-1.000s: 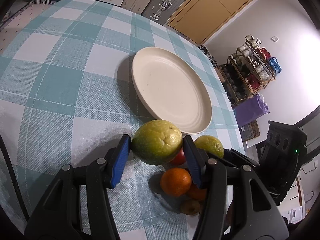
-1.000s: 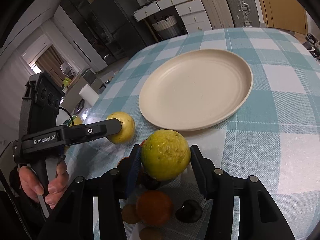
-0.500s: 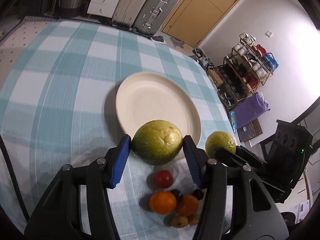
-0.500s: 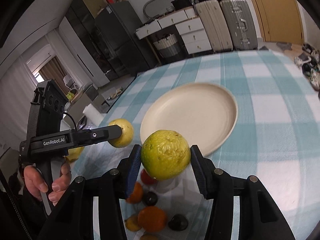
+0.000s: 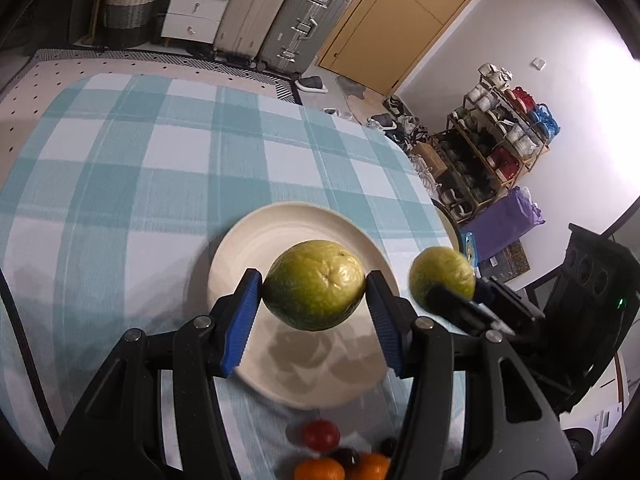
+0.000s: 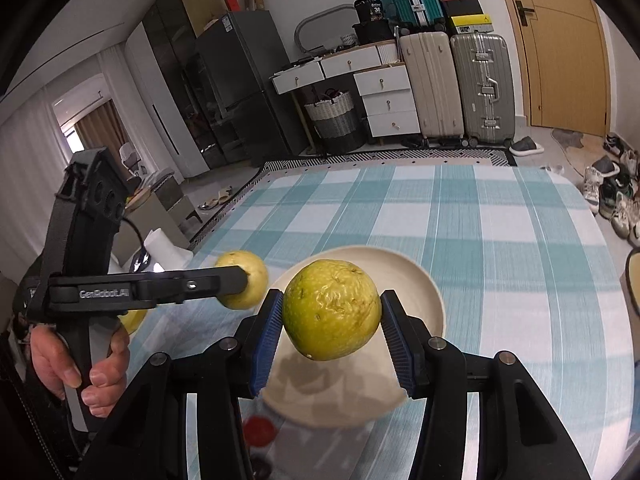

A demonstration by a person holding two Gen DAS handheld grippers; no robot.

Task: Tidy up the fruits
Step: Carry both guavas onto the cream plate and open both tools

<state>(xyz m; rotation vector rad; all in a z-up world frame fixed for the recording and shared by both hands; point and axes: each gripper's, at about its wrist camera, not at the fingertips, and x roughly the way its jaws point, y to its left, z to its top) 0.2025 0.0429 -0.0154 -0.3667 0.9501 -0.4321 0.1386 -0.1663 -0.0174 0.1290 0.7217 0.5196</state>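
Note:
My left gripper [image 5: 314,286] is shut on a green-yellow guava [image 5: 315,285], held in the air over the cream plate [image 5: 240,248]. My right gripper [image 6: 331,311] is shut on a second yellow-green guava [image 6: 332,310], also above the plate [image 6: 424,292]. Each view shows the other gripper beside it: the right one with its guava [image 5: 440,276] at the right, the left one with its guava [image 6: 244,286] at the left, a hand on its handle. Both plate views show bare cream surface with shadows.
Small fruits lie on the checked tablecloth [image 5: 120,184] near the plate's near rim: a red tomato [image 5: 320,435], oranges [image 5: 320,470] and dark ones [image 5: 346,457]. The tomato [image 6: 259,432] shows blurred in the right view. Suitcases, drawers and a shelf stand beyond the table.
Both grippers rose from the fruit pile with their guavas and moved forward over the plate. The small fruits dropped toward the bottom edge of both views.

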